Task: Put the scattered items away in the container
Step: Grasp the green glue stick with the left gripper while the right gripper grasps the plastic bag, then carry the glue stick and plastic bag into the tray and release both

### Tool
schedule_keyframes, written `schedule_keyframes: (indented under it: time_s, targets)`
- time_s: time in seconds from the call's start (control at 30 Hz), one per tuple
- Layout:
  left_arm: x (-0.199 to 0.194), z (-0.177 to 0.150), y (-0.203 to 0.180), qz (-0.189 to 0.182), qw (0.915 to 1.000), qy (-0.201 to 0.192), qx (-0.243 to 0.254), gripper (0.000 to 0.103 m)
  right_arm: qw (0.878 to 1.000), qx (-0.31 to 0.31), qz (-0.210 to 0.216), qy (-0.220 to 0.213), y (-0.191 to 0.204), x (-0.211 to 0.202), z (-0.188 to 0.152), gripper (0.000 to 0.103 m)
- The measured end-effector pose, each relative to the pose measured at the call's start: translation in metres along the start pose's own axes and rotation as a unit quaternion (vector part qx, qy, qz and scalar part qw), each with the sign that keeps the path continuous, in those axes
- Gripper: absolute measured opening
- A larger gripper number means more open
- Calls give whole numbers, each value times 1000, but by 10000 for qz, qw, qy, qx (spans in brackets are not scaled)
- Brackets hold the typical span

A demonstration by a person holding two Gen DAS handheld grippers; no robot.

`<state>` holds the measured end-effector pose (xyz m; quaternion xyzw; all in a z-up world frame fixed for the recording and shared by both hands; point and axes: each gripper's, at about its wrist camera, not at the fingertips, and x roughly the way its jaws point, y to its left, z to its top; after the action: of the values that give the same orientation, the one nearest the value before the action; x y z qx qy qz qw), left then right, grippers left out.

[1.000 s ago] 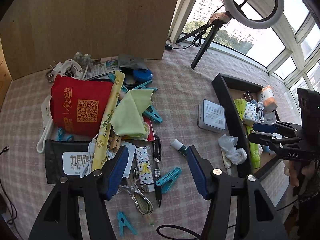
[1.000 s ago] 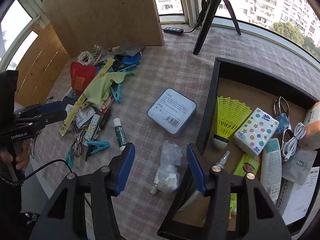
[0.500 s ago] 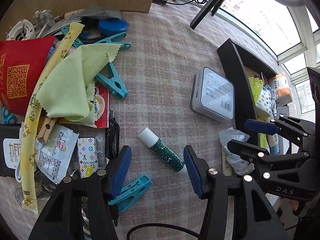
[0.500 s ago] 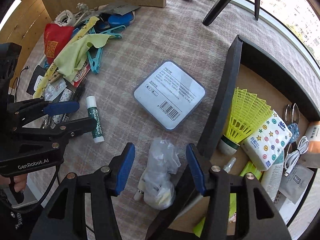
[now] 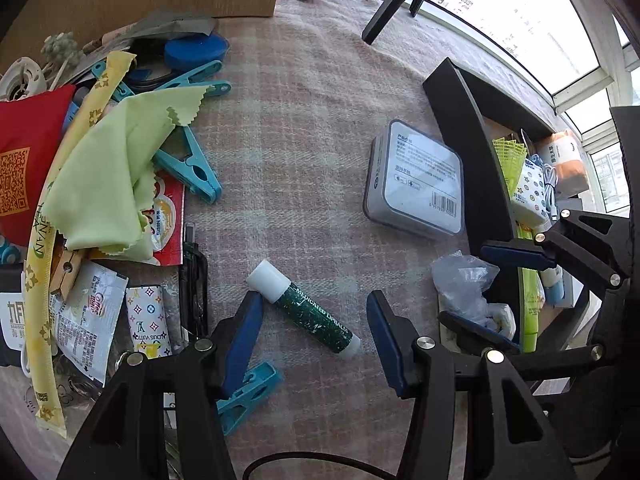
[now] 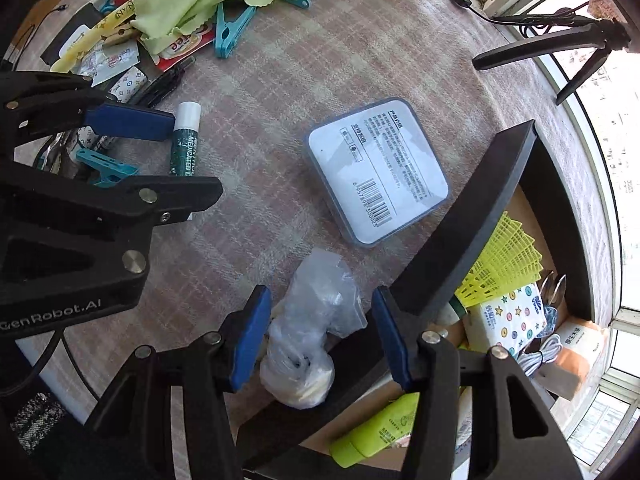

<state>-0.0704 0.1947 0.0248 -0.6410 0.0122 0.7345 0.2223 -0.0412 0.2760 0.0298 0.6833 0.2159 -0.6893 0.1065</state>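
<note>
A green lip balm stick point(image 5: 308, 314) with a white cap lies slantwise on the checked cloth, between the fingers of my left gripper point(image 5: 312, 340). Its left pad point(image 5: 240, 340) is close to the cap and the right pad stands clear, so the gripper is open. A crumpled clear plastic bag point(image 6: 316, 320) lies against the outer wall of the black container point(image 6: 472, 216). My right gripper point(image 6: 320, 340) points down over it, open, with the bag between its pads. In the left wrist view the right gripper point(image 5: 492, 292) straddles the bag point(image 5: 460, 284).
A grey tin with a white label point(image 5: 416, 180) lies beside the container point(image 5: 468, 128), which holds a yellow shuttlecock point(image 6: 500, 264), a tissue pack point(image 6: 508, 316) and a green tube point(image 6: 376, 428). At left lies a pile: green cloth point(image 5: 112, 172), red pouch point(image 5: 24, 152), teal pegs point(image 5: 188, 160), sachets. Tripod legs point(image 6: 560, 40) stand behind.
Both grippers have come down towards the table. The left one moved off the pile to straddle the lip balm. The right one turned and sank over the plastic bag.
</note>
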Motion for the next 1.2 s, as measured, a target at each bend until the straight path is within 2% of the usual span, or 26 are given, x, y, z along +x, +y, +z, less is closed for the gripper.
schedule_keyframes:
  time_s: [0.07, 0.13, 0.23, 0.27, 0.37, 0.43, 0.47, 0.6, 0.73, 0.87, 0.93, 1.0, 1.07, 1.2]
  targets:
    - [0, 0, -2, 54, 10000, -37, 47, 51, 9998, -193, -35, 47, 5, 2, 0, 49]
    - [1, 1, -4, 59, 10000, -35, 19, 49, 9997, -210, -14, 109, 6, 6, 0, 37]
    - [3, 4, -8, 169, 9997, -96, 123, 38, 9997, -217, 61, 86, 7, 7, 0, 30]
    - [4, 3, -9, 197, 9996, -124, 159, 31, 9998, -182, 113, 52, 7, 5, -1, 27]
    - [4, 5, -6, 197, 9996, -187, 117, 25, 9996, 43, 233, -119, 1, -1, -1, 25]
    - [4, 6, -4, 145, 9997, -182, 109, 16, 9987, 275, 379, -216, -6, -5, 0, 23]
    - [4, 6, -3, 144, 9996, -198, 121, 15, 9978, 395, 457, -281, -10, -8, 0, 23]
    - [3, 6, -2, 115, 9994, -248, 205, 14, 9918, 850, 736, -604, -25, -21, -3, 22]
    - [-4, 6, 5, -25, 9994, -319, 100, 14, 9807, 1270, 1088, -1014, -38, -40, -12, 22]
    - [-25, 8, 1, -157, 9985, -497, 144, 14, 9659, 1732, 1241, -1473, -61, -67, -51, 22]
    - [-39, 7, -15, -284, 9976, -593, 197, 14, 9560, 2026, 1327, -1657, -74, -84, -73, 22]
    - [-56, 12, -15, -448, 9962, -686, 289, 14, 9494, 2295, 1203, -1776, -81, -93, -89, 22]
    - [-63, 11, -34, -621, 9943, -743, 441, 14, 9431, 2550, 1090, -1837, -101, -81, -96, 22]
    - [-67, 3, -79, -1053, 9889, -687, 794, 14, 9324, 3004, 828, -1829, -130, -75, -139, 22]
